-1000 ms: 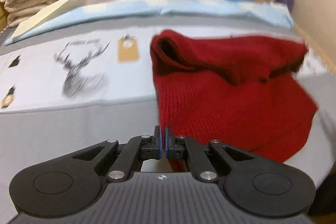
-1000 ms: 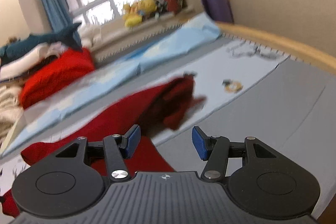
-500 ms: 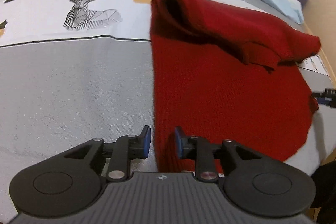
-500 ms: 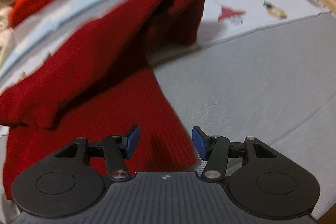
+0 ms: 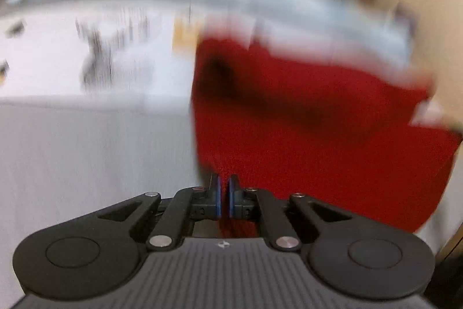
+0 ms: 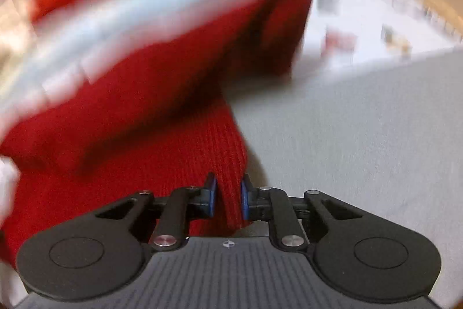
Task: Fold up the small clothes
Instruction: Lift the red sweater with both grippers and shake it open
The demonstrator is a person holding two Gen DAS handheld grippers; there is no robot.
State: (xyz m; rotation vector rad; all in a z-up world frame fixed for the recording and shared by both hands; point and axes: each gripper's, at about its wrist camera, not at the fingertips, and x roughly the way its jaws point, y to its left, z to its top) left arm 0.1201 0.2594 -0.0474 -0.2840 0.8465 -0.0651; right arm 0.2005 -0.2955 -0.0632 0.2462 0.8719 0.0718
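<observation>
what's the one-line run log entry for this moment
step: fold | left gripper: shut on red sweater near edge | right gripper: shut on red sweater's other near edge | surface: grey bedsheet | views: motion-blurred

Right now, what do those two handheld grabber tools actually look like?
Both look alike. The left gripper and the right gripper are matte black plastic. Each has a ribbed dark grey body with a small round emblem, two rounded lobes with a circular recess, and angled link arms pinned with silver rivets. The jaws carry blue pads. No cables, sleeves or hands show.
</observation>
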